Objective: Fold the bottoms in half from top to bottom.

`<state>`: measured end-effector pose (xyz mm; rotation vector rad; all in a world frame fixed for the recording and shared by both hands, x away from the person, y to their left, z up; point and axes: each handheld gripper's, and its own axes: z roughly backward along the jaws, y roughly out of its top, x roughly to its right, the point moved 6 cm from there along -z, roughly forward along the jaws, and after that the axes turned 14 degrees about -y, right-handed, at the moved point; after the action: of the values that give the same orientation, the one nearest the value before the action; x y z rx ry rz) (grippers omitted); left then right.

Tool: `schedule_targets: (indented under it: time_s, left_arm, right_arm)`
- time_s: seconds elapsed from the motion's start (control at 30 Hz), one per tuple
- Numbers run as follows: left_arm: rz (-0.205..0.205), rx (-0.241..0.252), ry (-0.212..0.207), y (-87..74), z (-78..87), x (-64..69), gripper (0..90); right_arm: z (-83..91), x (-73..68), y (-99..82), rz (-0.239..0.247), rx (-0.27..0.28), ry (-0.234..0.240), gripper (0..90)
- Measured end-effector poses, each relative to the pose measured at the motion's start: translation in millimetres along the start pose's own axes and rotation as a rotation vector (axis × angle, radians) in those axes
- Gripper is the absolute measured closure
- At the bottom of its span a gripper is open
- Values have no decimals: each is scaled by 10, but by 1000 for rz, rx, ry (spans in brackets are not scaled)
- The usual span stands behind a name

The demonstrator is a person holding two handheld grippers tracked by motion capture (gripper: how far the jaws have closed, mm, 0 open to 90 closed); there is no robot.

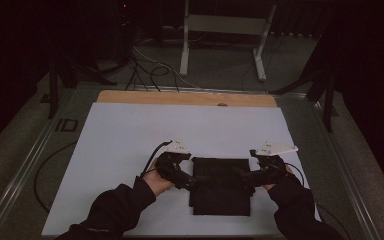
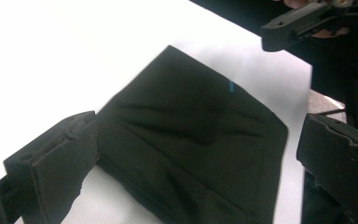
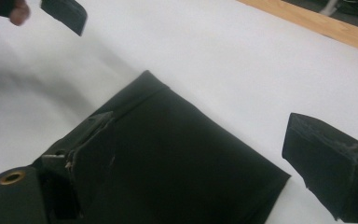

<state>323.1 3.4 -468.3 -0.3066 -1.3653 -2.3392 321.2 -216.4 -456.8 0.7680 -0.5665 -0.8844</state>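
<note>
Left gripper (image 1: pixel 192 181), black with a grey three-cornered plate on top, is positioned at the left edge of the folded black cloth (image 1: pixel 221 186); in the left gripper view its jaws stand wide apart (image 2: pixel 196 163), with the cloth lying flat beneath and between them, not pinched; right gripper (image 1: pixel 240 174), of the same build, is positioned at the cloth's right edge, and in the right gripper view its jaws likewise stand wide (image 3: pixel 214 163) above the cloth, with nothing clamped. Supporting surface: large white sheet (image 1: pixel 130 135) covering the table, with a strip of light wooden board (image 1: pixel 130 96) exposed along the far edge. Folded black cloth: roughly rectangular, smooth with shallow creases, lying flat on the near middle of the white sheet between both hands; a small blue mark (image 2: pixel 231 86) shows on its upper face.
</note>
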Motion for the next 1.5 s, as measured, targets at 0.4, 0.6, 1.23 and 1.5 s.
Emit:
schedule_targets:
  time_s: [0.4, 0.6, 1.23, 1.5]
  left_arm:
    - [38, 11, 63, 7, -54, -162, 0]
    - [87, 15, 82, -60, -158, -278, 0]
    - [185, -12, 105, -265, -434, -482, 0]
    - [209, -35, 111, -401, -525, -555, 0]
  right_arm:
    - [-163, 173, -5, -66, -24, -95, 99]
    - [-246, 183, -87, -89, -52, -114, 100]
    - [-461, 195, -516, -158, -152, -133, 99]
    - [-530, 181, -661, -165, -211, -157, 94]
